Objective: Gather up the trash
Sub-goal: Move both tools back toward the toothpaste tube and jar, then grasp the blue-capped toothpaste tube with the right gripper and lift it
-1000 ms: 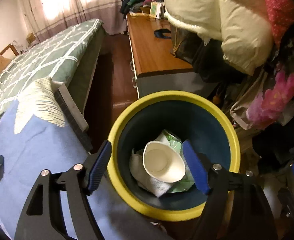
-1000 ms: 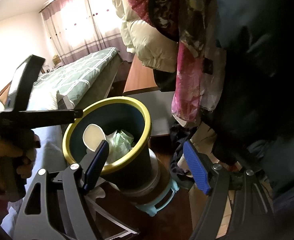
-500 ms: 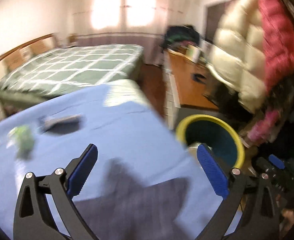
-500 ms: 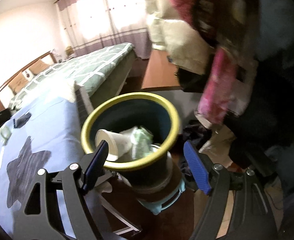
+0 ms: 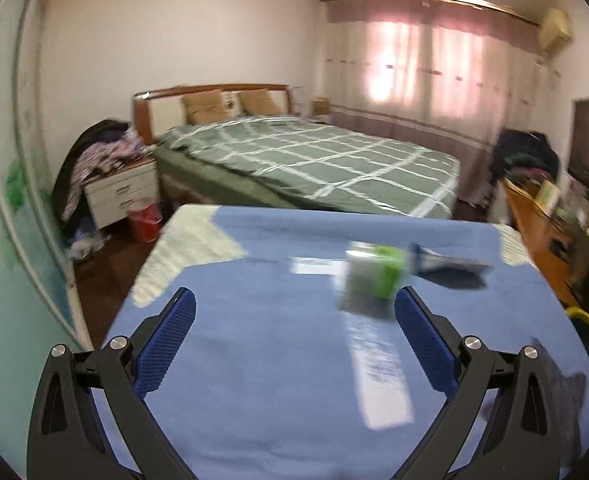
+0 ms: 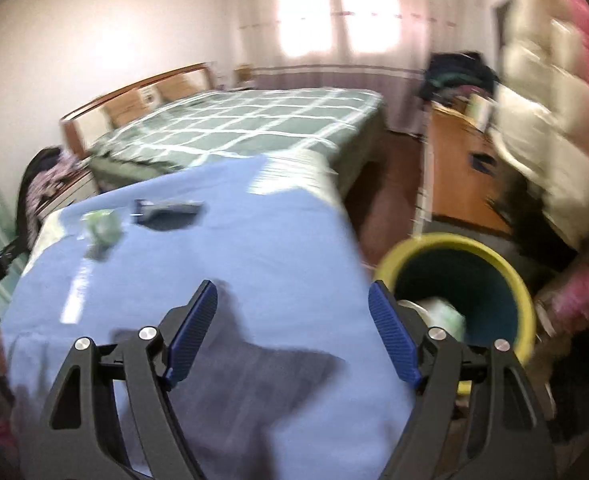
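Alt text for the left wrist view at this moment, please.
The open, empty left gripper points over a blue cloth toward a blurred green-and-white wrapper lying beside a dark flat object. A green checked bed stands behind.

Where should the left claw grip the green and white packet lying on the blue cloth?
Probably across the crumpled green and white packet, coming down from above on its narrower width. It lies loose on the blue cloth, apart from the dark object behind it. The left claw is open and empty. Blur hides the packet's exact shape.
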Demonstrator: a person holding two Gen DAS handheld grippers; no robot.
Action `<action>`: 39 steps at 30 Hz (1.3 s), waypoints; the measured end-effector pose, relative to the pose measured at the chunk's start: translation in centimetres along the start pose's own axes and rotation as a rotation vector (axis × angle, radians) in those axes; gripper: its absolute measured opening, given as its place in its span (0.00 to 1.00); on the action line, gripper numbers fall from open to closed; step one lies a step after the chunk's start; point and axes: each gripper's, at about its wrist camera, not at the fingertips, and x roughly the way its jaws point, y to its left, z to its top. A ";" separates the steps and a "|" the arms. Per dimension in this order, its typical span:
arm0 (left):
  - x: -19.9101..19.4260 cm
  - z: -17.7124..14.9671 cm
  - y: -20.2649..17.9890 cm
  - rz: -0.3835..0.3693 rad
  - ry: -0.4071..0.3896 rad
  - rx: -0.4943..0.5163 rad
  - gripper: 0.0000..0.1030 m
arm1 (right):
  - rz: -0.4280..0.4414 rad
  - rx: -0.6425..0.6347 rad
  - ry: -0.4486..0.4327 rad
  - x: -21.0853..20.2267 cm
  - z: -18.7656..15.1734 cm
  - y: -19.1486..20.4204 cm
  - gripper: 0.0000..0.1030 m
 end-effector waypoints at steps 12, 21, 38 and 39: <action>2.0 -2.3 1.1 -0.032 0.059 -0.039 0.95 | 0.012 -0.252 0.063 12.5 4.9 9.7 0.72; 2.0 -2.2 0.6 -0.042 0.074 -0.054 0.95 | -0.033 -0.409 0.027 17.0 7.9 11.4 0.72; 2.7 -2.4 0.7 -0.065 0.096 -0.077 0.95 | 0.074 -0.570 0.130 21.0 7.2 12.9 0.72; 2.7 -2.4 0.7 -0.065 0.096 -0.076 0.95 | 0.080 -0.578 0.138 21.3 7.3 13.0 0.71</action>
